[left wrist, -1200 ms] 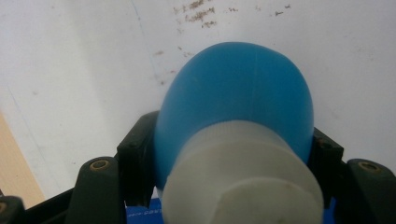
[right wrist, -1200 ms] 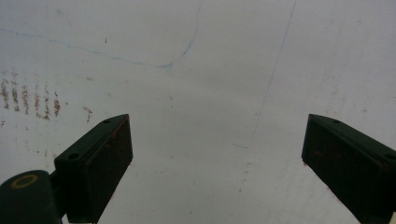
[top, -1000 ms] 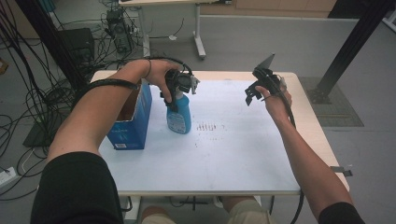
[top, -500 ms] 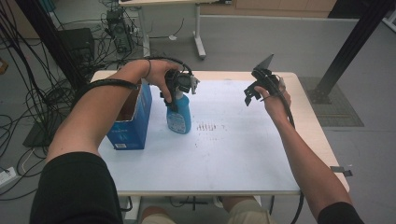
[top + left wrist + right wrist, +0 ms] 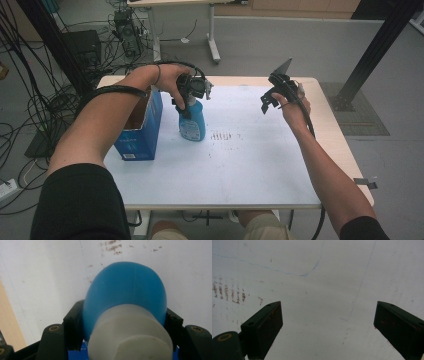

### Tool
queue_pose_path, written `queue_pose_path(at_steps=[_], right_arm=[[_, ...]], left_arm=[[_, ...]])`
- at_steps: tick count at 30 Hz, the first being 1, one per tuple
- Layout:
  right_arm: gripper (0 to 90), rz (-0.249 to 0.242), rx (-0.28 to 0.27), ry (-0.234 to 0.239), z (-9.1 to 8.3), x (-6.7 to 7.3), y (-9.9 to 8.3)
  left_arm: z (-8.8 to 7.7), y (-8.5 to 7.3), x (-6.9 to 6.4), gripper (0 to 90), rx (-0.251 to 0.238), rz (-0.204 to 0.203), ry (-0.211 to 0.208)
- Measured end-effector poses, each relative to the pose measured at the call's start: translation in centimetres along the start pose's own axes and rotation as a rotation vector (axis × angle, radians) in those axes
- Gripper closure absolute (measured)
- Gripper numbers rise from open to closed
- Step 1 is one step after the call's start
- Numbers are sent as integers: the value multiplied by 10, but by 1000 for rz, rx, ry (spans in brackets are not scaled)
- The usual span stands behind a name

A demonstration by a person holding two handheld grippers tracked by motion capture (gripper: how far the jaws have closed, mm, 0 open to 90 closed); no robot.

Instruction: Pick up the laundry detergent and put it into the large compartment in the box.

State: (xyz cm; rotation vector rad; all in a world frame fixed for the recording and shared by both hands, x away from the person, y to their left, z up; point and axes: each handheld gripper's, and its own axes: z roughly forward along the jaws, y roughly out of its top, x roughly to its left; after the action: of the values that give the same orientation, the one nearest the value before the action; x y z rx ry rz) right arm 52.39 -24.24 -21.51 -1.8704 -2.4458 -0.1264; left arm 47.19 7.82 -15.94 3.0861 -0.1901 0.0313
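A blue bottle (image 5: 193,126) with a white cap (image 5: 130,336) stands upright on the white tabletop (image 5: 240,170), left of centre. My left gripper (image 5: 186,106) comes down from above and is shut on the bottle's neck. In the left gripper view the black pads (image 5: 73,323) press against both sides of the blue bottle (image 5: 125,287) just under the cap. My right gripper (image 5: 267,100) is held above the right part of the table, apart from the bottle. Its jaws stand wide open in the right gripper view, with nothing between the fingers (image 5: 265,323).
An open blue cardboard box (image 5: 142,134) stands just left of the bottle. A patch of brown smudges (image 5: 225,136) marks the tabletop beside the bottle. Cables, a black stand and another desk's legs surround the table on the floor.
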Motion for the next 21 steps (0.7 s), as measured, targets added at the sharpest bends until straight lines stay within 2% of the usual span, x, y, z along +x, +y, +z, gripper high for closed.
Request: queue_pose_path(at_steps=[2,4,5,7,9,10,13,14,16,21], right_arm=[[83,-1,-2,1,0,0,-1],[83,-3,-4,0,-1,0,-2],[83,0,-3,2,-2,0,-2],[83,1,-4,5,-3,-1,-3],[83,5,-4,7,-4,-2,-4],[83,5,-4,7,-4,-2,-4],[83,6,-13,19,-5,-4,-8],[83,6,-13,19,-5,-4,-8],[83,2,-2,24,-4,-4,-7],[83,-5,-7,35,-5,-3,-9]], left_arm=[[-5,3,2,365,-1,-56,-11],[-8,3,2,365,-5,-66,-13],[-14,6,2,365,-6,-109,-12],[-21,7,0,365,-11,-129,-10],[-31,9,-1,365,-16,-176,-10],[-31,9,-1,365,-16,-176,-10],[-54,16,-3,365,-1,-250,-14],[-54,16,-3,365,-1,-250,-14],[-69,20,-6,366,7,-288,-7],[-96,24,-15,366,13,-345,33]])
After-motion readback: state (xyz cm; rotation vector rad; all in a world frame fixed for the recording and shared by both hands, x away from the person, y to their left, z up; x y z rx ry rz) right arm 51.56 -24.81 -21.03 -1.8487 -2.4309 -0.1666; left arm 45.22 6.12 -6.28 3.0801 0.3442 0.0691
